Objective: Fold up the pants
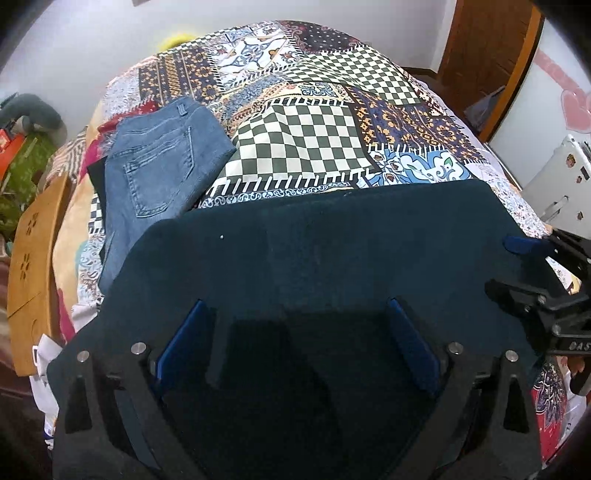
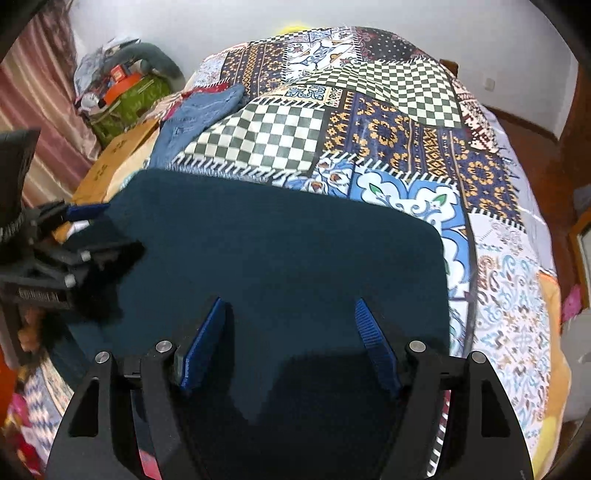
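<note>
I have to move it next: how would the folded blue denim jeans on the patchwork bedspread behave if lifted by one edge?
The folded blue denim jeans would probably sag and unfold, since the layers only lie stacked. Denim looks thick, so likely hefty, not slippery.

Soft, even indoor light fills both wrist views, bright on the patterned bedspread (image 1: 317, 125) and the white wall (image 2: 207, 33). The dark pants (image 1: 332, 251) swallow detail, with deep shadow between the gripper fingers. Fisheye distortion bows the bed, black vignetting cuts the corners, and the edges blur slightly.
</note>
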Tool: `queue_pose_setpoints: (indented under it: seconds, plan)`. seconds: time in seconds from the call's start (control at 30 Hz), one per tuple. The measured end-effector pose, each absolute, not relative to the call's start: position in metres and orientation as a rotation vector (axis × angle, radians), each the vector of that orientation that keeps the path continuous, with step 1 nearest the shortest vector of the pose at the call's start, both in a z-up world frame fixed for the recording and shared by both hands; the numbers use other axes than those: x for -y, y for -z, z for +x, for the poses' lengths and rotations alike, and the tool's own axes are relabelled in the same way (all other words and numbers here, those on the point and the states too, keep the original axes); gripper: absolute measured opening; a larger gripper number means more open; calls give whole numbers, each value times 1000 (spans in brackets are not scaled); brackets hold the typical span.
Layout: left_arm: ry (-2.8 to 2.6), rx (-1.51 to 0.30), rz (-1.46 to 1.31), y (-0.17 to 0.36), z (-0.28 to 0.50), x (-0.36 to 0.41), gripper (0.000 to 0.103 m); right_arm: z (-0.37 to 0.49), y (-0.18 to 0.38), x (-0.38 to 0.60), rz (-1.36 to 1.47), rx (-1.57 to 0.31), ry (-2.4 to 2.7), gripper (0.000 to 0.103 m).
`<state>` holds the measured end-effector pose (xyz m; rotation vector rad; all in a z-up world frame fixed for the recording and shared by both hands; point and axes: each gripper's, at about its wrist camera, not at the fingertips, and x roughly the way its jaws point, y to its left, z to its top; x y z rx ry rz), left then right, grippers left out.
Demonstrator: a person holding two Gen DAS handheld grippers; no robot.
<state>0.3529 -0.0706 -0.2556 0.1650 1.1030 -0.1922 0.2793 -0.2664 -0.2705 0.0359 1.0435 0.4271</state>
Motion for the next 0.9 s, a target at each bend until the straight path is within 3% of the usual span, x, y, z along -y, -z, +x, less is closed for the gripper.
queue_pose_setpoints:
  seconds: [0.6, 0.9]
  plan:
    - [113, -992, 212, 204, 294, 65, 98, 236, 250, 292, 100, -1052, -291, 72]
    - [43, -853, 128, 159, 257, 12, 98, 229, 201, 257, 77, -936, -356, 72]
